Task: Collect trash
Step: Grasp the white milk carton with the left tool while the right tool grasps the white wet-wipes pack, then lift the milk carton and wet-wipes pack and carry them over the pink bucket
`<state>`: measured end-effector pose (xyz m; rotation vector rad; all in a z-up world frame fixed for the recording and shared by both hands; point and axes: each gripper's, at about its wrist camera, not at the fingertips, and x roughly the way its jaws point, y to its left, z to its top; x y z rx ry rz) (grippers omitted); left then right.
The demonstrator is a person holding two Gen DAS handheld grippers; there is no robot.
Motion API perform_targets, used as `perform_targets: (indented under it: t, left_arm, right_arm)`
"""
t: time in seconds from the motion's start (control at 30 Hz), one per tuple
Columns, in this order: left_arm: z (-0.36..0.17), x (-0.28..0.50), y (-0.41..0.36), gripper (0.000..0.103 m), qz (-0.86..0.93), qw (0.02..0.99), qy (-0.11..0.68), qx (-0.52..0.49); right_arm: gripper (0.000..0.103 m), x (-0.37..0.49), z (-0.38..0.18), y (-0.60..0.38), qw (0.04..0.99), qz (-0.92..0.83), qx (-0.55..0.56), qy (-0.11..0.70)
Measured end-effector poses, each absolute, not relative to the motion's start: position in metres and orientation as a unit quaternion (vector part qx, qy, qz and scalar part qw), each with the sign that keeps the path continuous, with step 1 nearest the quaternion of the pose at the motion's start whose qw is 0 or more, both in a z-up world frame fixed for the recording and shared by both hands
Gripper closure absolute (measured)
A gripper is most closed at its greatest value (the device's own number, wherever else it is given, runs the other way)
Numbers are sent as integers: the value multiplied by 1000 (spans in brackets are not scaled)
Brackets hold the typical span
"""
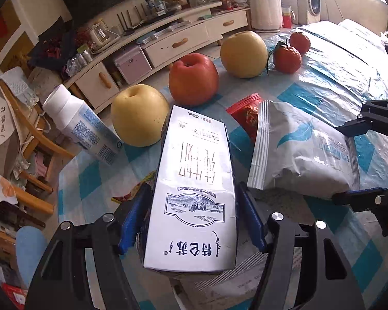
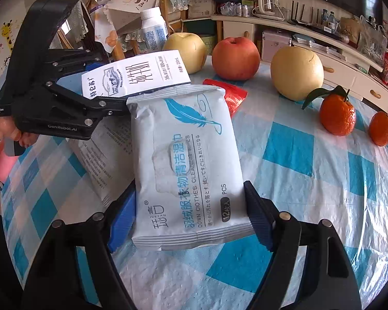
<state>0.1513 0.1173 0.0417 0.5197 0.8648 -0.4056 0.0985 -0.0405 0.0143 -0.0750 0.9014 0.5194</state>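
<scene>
My left gripper [image 1: 192, 222] is clamped on the milk carton [image 1: 194, 180]; my right gripper [image 2: 191, 219] squeezes the wipes packet [image 2: 186, 160] just beside the carton. Past the carton sit a red wrapper [image 2: 234, 95], a red apple [image 1: 193, 78], two pears and a white bottle [image 1: 80, 122], all on the checked tablecloth [image 2: 310, 180].

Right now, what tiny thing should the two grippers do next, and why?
Probably squeeze a little tighter, then lift. The left gripper has the milk carton between its blue pads, and the right gripper straddles the wipes pack. Both look like trash lying on the checked tablecloth, and neither looks lifted yet. The fruit can stay.
</scene>
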Motion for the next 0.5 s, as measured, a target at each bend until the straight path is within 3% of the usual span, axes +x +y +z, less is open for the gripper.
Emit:
perform_targets:
  t: [0.5]
  left_arm:
    - [67,76,164,35,-97,913,375,127]
  right_arm:
    - [25,68,24,-51,883,203,-1,424]
